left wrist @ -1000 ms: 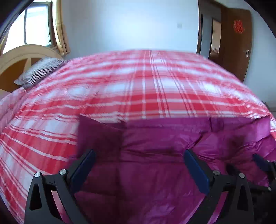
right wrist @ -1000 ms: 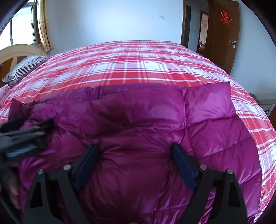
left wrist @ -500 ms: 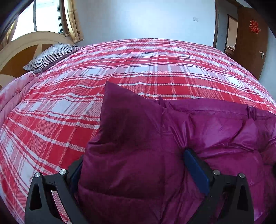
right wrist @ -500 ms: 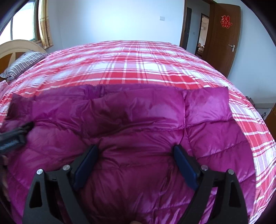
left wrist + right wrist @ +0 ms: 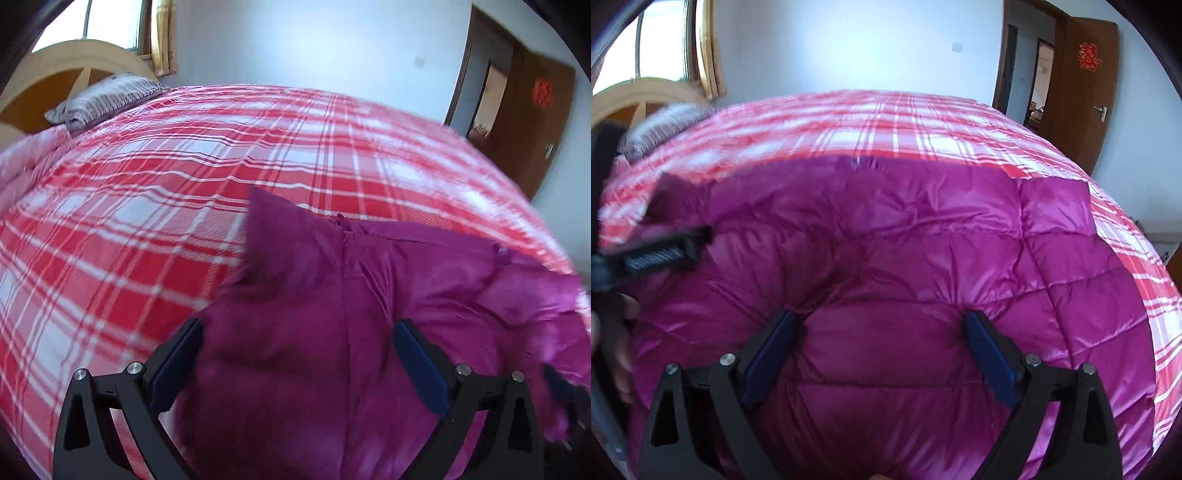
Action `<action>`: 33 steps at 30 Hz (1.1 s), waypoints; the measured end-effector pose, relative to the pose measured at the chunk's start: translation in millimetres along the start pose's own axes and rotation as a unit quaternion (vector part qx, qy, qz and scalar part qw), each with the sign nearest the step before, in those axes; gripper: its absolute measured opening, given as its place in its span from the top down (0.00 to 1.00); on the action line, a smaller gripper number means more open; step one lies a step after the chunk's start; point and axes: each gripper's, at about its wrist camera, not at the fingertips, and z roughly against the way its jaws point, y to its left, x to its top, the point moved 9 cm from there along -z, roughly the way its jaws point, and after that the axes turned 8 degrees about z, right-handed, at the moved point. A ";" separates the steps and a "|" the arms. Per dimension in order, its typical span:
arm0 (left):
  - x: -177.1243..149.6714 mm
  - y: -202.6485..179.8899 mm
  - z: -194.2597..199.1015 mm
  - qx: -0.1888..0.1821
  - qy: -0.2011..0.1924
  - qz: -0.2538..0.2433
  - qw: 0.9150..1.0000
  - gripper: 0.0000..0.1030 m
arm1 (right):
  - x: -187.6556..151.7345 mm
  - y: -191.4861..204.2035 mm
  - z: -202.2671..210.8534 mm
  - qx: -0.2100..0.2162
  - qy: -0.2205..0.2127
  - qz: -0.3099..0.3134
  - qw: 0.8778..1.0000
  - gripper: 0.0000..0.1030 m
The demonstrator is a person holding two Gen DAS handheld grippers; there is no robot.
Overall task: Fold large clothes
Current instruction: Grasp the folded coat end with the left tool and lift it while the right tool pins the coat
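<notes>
A shiny magenta quilted down jacket lies spread on a bed covered with a red, pink and white plaid cover, filling the lower half of both wrist views. In the left wrist view the left tongs stand wide apart, their blue-padded fingers on either side of a puffed-up fold of the jacket that rises between them; whether the pads press the fabric cannot be told. A pointed corner of the jacket sticks up in the middle of that frame, and the rest of the garment runs off to the lower right. In the right wrist view the right tongs are likewise spread wide, with a bulge of the jacket swelling between the blue pads. At the left edge of that frame the left tongs show blurred against the jacket's dark left corner. A grey striped pillow sits in the upper left beside a curved tan wooden headboard, under a window with yellow curtains. A brown wooden door bearing a red paper ornament stands open in the upper right.
</notes>
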 end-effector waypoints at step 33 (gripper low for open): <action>-91.2 44.6 69.7 -0.201 0.038 0.029 0.978 0.74 | -46.7 0.9 43.3 -0.018 -0.026 0.020 0.999 0.07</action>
